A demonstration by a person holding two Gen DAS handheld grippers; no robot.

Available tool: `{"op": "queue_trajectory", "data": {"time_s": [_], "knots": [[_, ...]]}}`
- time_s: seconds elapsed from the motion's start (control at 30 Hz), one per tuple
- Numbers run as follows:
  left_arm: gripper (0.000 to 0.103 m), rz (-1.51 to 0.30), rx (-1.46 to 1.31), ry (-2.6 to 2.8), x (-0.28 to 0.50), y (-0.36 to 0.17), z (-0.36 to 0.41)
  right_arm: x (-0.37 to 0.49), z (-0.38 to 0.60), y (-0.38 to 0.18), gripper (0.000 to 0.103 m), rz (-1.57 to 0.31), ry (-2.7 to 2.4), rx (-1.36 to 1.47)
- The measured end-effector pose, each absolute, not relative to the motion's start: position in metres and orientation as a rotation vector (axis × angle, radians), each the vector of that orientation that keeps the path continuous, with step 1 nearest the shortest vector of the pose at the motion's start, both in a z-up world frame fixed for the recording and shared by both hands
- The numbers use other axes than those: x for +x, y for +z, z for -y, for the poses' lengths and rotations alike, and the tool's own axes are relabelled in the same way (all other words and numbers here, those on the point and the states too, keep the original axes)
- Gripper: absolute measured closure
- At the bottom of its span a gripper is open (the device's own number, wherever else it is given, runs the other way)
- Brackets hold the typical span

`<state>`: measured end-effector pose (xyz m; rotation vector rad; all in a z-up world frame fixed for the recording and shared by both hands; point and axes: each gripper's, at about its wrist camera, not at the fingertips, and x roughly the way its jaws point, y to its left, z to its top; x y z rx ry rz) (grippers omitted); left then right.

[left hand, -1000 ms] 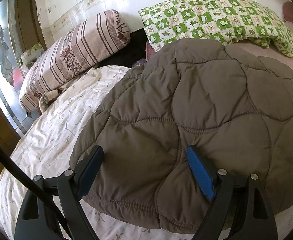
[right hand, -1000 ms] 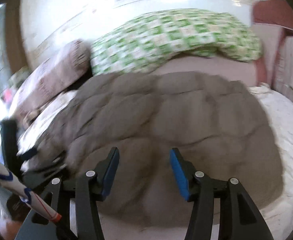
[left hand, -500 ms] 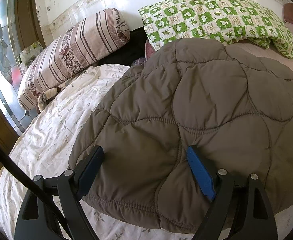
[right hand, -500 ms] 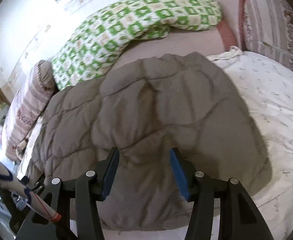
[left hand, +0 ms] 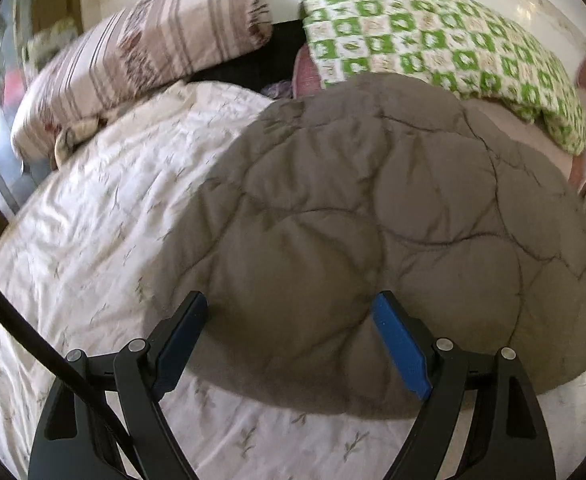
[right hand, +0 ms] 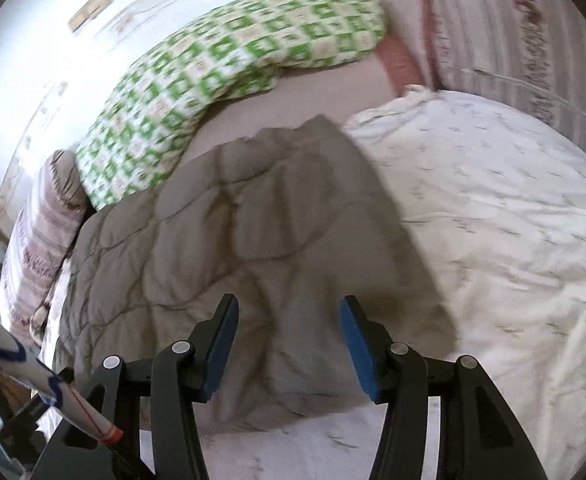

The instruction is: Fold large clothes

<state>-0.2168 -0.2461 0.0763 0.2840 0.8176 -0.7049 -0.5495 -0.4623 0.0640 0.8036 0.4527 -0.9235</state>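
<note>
A large taupe quilted padded garment (left hand: 373, 220) lies folded flat on a white floral bedsheet (left hand: 85, 240). It also shows in the right wrist view (right hand: 245, 248). My left gripper (left hand: 293, 320) is open and empty, held above the garment's near edge. My right gripper (right hand: 289, 324) is open and empty, held above the garment's near right part. Neither gripper touches the fabric.
A green-and-white checked quilt (left hand: 433, 40) lies at the back against the wall. A striped bolster pillow (left hand: 133, 60) lies at the back left, another striped pillow (right hand: 513, 48) at the right. The white sheet (right hand: 493, 220) spreads to the garment's right.
Both grippers have lifted and pulled back from the garment, so more bedsheet shows in front of it. The right gripper has swung to the right. Both stay open.
</note>
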Motion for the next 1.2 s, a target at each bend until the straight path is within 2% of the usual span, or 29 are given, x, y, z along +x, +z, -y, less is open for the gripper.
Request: {"op": "queue_trajectory", "data": {"time_s": [0.23, 0.47, 0.63, 0.97, 1.2], "knots": [[0.018, -1.094, 0.017, -0.666, -0.155, 0.056, 0.179, -0.596, 0.473, 0.047, 0.041, -0.447, -1.009, 0.968], [0.019, -1.347, -0.317, -0.773, -0.124, 0.015, 0.151, -0.616, 0.481, 0.018, 0.039, -0.399, -0.956, 1.179], [0.019, -1.348, -0.382, -0.811, -0.121, 0.008, 0.163, -0.621, 0.482, 0.012, 0.033, -0.334, -0.916, 1.247], [0.018, -1.339, -0.424, -0.807, -0.115, -0.001, 0.18, -0.632, 0.493, -0.006, 0.033, -0.255, -0.914, 1.379], [0.015, -1.329, -0.442, -0.822, -0.111, -0.008, 0.183, -0.617, 0.508, -0.028, 0.027, -0.191, -0.851, 1.442]]}}
